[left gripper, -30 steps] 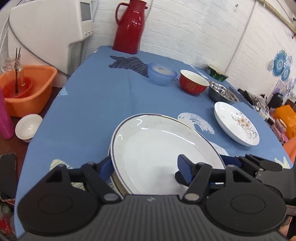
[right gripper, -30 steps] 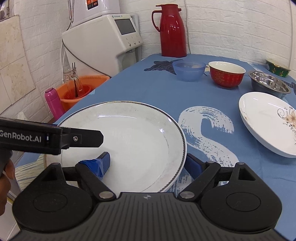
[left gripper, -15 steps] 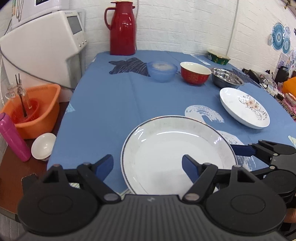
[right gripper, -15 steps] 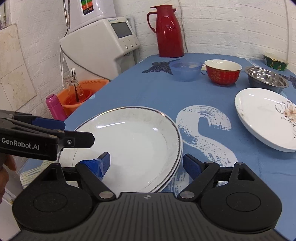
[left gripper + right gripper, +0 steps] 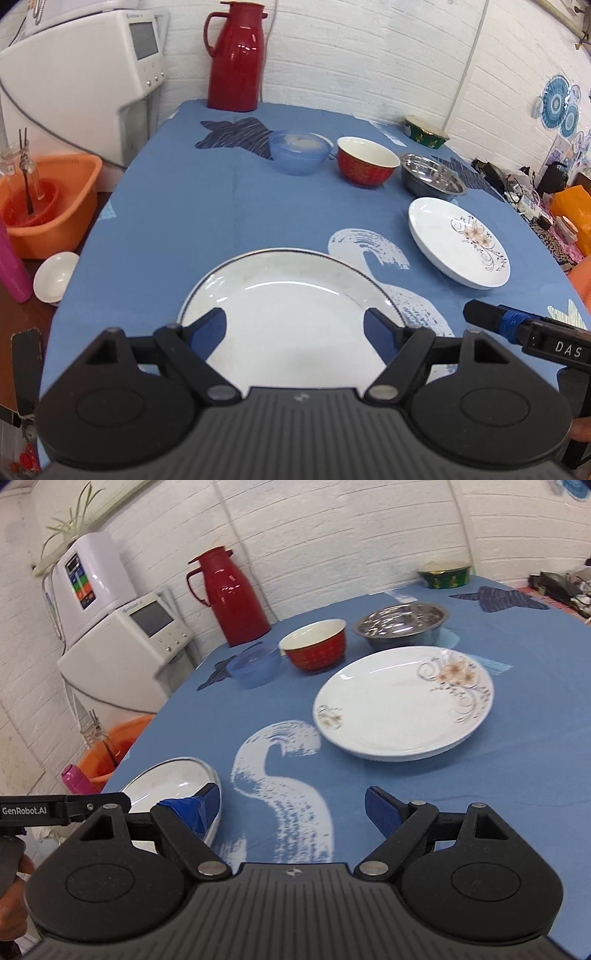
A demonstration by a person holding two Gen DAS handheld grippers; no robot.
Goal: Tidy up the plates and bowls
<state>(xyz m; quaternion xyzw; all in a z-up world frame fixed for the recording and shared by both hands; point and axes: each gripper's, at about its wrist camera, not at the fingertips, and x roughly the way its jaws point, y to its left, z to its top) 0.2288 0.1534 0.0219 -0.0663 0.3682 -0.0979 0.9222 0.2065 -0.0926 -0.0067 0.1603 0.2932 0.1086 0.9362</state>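
Both your claws are spread and empty: left gripper point(image 5: 295, 325) hovers over the rimmed plate stack point(image 5: 291, 314) at the table's near edge, right gripper point(image 5: 291, 808) points at the floral plate point(image 5: 402, 701) further right. Likely the next one to stack. Bowls sit in a far row.

Bare blue surface point(image 5: 461, 775) lies open between the rimmed white plate point(image 5: 295, 314) at the near edge and the flowered plate point(image 5: 402, 701); beyond, a blue bowl point(image 5: 255, 664), red bowl point(image 5: 314, 646) and steel bowl point(image 5: 402, 624) stand in a close row blocking the far side
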